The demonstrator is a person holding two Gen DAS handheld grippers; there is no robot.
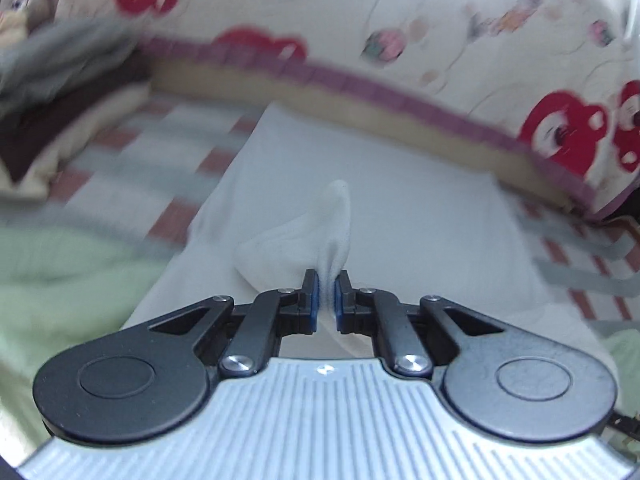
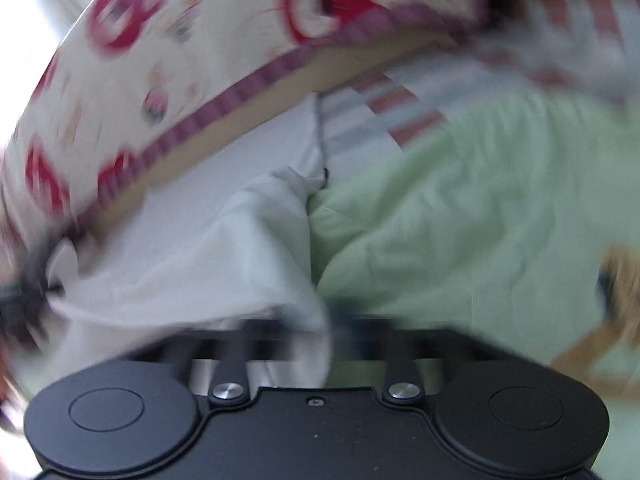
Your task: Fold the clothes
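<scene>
only the left gripper [image 1: 327, 292] visibly pinches the white garment [image 1: 360, 208]; right fingers blurred, state unclear.

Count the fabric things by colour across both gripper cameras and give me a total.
White: 1, the white garment, pinched by the left gripper
Pale green: 1, the green blanket
Cream with red print: 1, the patterned quilt
Red, white and grey stripes: 1, the striped sheet
Total: 4

both wrist views low, close over bed, facing patterned quilt [image 1: 400, 12]; share white garment [image 1: 380, 208], green cloth [image 2: 460, 208].
</scene>
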